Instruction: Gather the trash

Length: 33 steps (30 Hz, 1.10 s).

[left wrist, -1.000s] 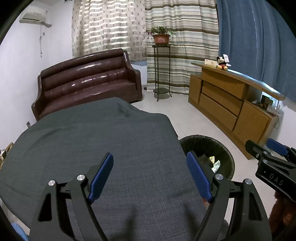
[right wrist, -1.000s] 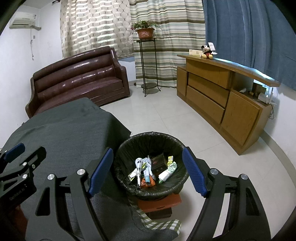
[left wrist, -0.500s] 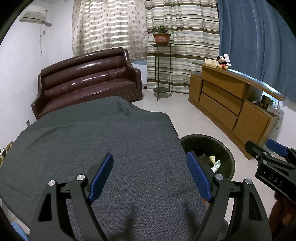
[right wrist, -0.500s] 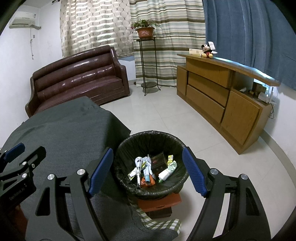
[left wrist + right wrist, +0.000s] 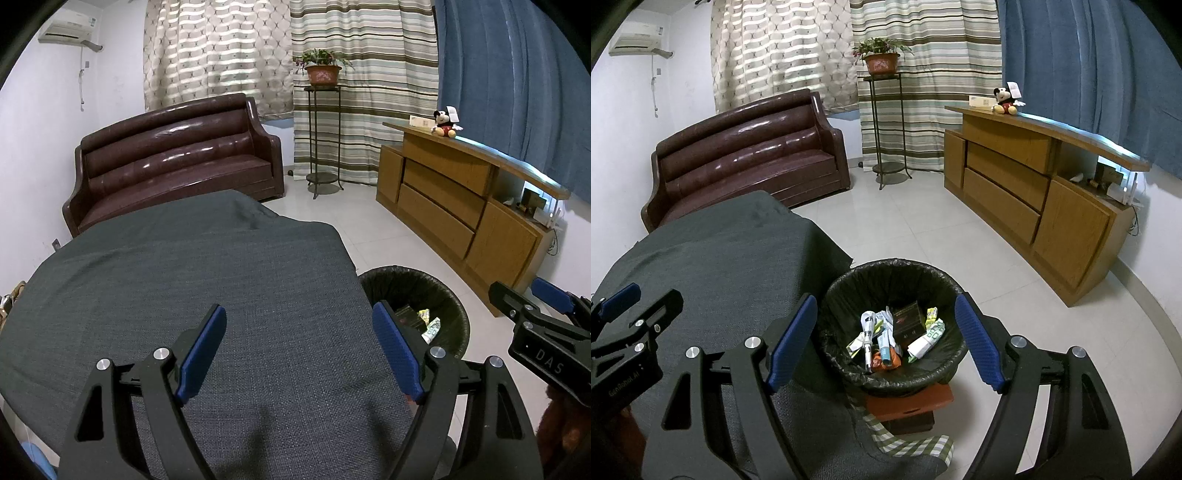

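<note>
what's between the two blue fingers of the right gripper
Nothing is gripped. In the right wrist view, the open right gripper frames the black-lined trash bin below, with wrappers and cartons inside.

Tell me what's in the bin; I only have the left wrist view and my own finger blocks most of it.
Observer: The black-lined bin already holds wrappers, a dark box and a green-and-white carton.
Operator: Say what the bin stands on.
Observer: It sits raised on a reddish-brown stool, beside the grey-covered table.
Operator: Report the right gripper.
Observer: The right gripper is open and empty, its fingers framing the bin.
Operator: Check under the table edge.
Observer: A green checked cloth hangs out below the grey cover.
</note>
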### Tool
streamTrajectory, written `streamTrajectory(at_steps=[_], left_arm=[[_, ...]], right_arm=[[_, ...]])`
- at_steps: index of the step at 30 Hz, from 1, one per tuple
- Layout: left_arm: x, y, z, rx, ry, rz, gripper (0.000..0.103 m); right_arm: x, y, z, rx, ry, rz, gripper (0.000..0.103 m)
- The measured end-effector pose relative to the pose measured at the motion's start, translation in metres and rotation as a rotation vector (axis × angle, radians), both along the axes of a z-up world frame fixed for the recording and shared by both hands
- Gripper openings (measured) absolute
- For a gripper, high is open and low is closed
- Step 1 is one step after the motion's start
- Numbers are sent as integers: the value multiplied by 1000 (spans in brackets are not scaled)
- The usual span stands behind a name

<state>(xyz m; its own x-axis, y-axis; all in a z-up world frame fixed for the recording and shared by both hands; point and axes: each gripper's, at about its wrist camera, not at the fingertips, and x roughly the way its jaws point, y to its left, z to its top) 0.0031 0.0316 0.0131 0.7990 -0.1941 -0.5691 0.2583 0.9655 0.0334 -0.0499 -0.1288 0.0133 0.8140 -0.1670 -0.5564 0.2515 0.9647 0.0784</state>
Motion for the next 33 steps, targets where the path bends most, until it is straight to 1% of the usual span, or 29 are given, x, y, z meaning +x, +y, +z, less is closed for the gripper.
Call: streamTrajectory(at_steps=[11,16,20,33], left_arm=[[-1,1,0,-1,5,0,79],[1,1,-8,-3,9,6,79],[1,0,-7,-4,8,5,79],[-5,1,-5,1,-12,-6,79]], right_arm=[[0,0,1,0,1,0,75],[0,0,1,-1,1,0,75],[0,1,2,-1,3,0,75],[0,2,2,-2,4,0,75]])
